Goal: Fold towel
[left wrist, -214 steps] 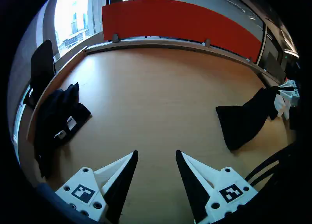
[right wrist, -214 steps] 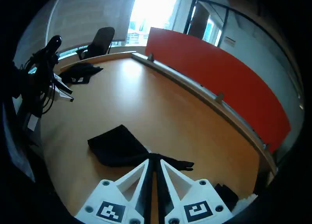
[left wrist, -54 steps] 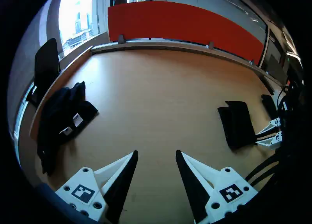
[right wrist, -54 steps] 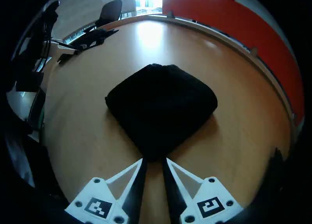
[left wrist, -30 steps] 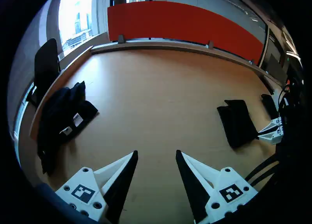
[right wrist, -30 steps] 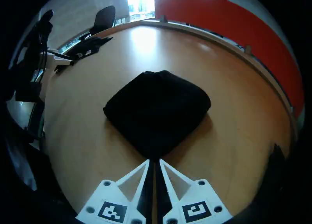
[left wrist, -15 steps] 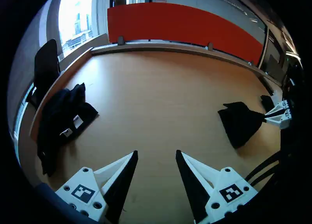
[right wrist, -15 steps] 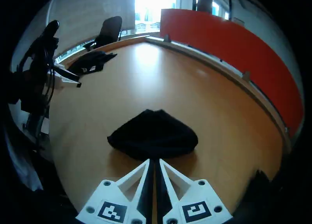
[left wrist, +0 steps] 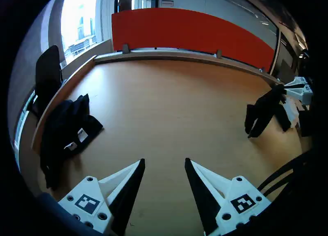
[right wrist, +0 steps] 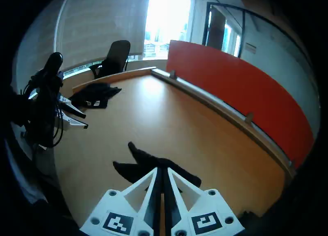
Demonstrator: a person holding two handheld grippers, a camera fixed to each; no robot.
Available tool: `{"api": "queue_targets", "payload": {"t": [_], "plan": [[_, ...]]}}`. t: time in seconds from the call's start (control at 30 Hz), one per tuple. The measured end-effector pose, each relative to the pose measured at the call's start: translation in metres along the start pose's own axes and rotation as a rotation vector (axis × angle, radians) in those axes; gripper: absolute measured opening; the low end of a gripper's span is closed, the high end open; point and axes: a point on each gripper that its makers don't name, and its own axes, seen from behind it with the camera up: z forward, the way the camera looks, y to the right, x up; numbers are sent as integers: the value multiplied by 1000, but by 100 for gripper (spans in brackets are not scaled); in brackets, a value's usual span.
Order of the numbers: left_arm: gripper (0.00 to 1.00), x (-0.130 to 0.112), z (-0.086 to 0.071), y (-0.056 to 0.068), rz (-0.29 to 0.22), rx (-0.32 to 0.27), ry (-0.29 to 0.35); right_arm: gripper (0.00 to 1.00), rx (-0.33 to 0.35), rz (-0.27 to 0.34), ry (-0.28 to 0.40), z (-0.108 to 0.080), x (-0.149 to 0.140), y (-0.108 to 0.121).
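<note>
A broad light-brown wooden table [left wrist: 164,104] spreads under both tools. Along its far edge stands a long red partition panel [left wrist: 192,30], held upright by small grey clamps. A black office chair [left wrist: 46,72] sits by the bright window at the table's far left corner. Near that corner a rumpled heap of dark clothing with white tags [left wrist: 65,125] lies on the wood, well apart from everything else. The black cloth towel [left wrist: 262,108] is at the right side of the table, bunched and lifted, hanging in a narrow drape from the right gripper [right wrist: 162,170]; in the right gripper view its loose ends [right wrist: 141,164] trail just past the fingers. Those white fingers are pressed together with the fabric pinched between them. The left gripper [left wrist: 164,160] hovers above bare wood near the front edge, its fingers spread apart with nothing between them
</note>
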Motion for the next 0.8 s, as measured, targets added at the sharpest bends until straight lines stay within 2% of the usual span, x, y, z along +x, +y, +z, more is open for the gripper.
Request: {"api": "queue_targets", "payload": {"t": [0.2, 0.8], "plan": [[71, 5, -2, 2, 2, -5, 11, 6, -38, -12, 12, -13, 11, 15], [71, 11, 1, 5, 21, -19, 19, 5, -112, 35, 24, -46, 15, 54]]}}
